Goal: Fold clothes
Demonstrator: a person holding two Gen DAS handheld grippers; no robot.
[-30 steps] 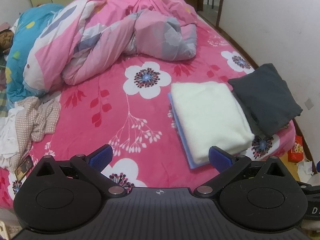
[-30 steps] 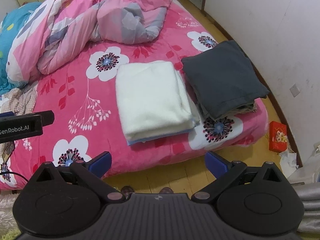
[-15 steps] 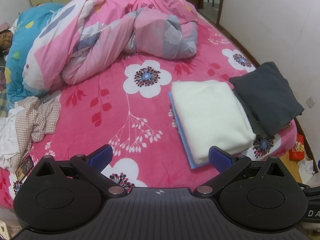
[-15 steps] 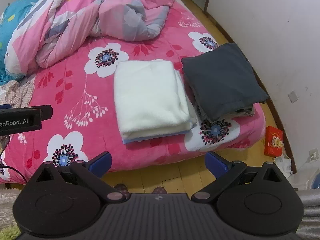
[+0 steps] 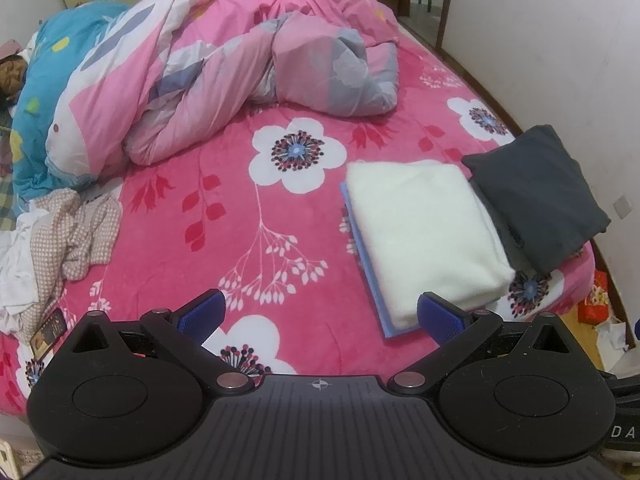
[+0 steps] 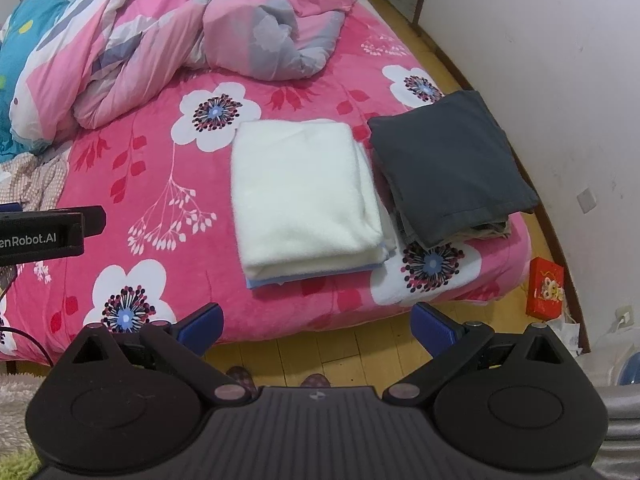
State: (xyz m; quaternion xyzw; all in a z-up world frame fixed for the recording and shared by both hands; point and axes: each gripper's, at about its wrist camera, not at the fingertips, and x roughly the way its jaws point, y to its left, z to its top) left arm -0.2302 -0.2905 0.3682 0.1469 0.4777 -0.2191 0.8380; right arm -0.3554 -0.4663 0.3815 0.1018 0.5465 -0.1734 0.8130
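Left wrist view has the left gripper spread wide above the near edge of the bed, its blue fingertips clear of everything and holding nothing. Just past its right finger lies a folded white garment, flat and square-edged, stacked on a thin blue piece that peeps out along its left and near sides. Touching the stack's right side is a folded dark grey garment, sitting on other folded layers at the corner of the bed. Well apart, at the left edge, a crumpled heap of checked and white clothes waits unfolded. The bed wears a pink sheet with big white flowers; a rumpled pink-and-grey duvet fills the far half — a white wall runs along the right. From the right wrist, the right gripper is equally wide and empty, hanging over the wooden floor off the foot of the bed, with the white garment and grey one lying side by side ahead — a red box stands on the floor by the wall.
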